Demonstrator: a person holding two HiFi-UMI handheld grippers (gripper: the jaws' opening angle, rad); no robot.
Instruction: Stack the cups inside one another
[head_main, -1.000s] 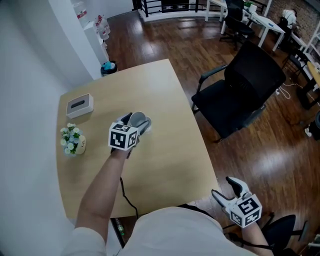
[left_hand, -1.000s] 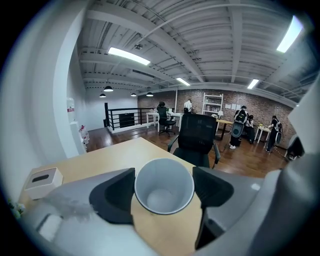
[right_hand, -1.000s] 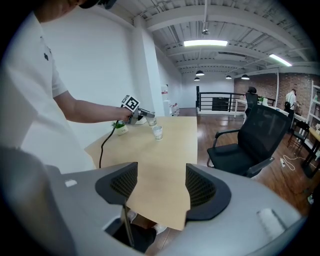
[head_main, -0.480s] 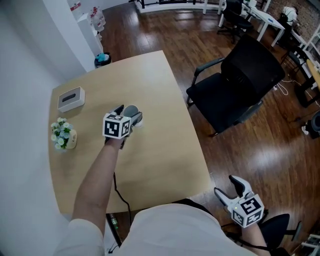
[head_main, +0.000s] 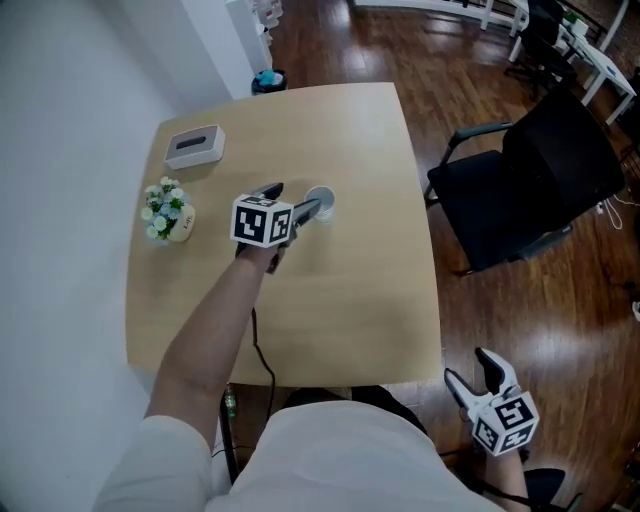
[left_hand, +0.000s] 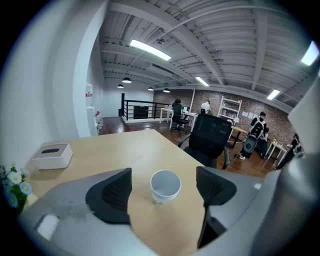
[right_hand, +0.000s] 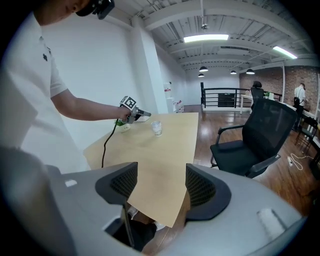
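Observation:
A white paper cup (head_main: 320, 203) stands upright near the middle of the wooden table (head_main: 345, 300). My left gripper (head_main: 290, 202) is just behind it. In the left gripper view the cup (left_hand: 165, 186) stands between the spread black pads (left_hand: 116, 191) with a gap on each side. The jaws have just been opening and no pad touches the cup. My right gripper (head_main: 468, 368) hangs off the table's near right corner, open and with nothing in it. The right gripper view shows the cup (right_hand: 157, 128) far off, with the left gripper (right_hand: 131, 107) beside it. Whether other cups are nested inside is hidden.
A white tissue box (head_main: 194, 146) and a small pot of flowers (head_main: 167, 212) sit at the table's far left. A black cable (head_main: 262, 350) runs from the left arm over the near edge. A black office chair (head_main: 540, 190) stands right of the table.
The left jaws, closed around the cup before, now stand apart, and the cup rests free on the table. The head view has swung. The right gripper stays low at the near right.

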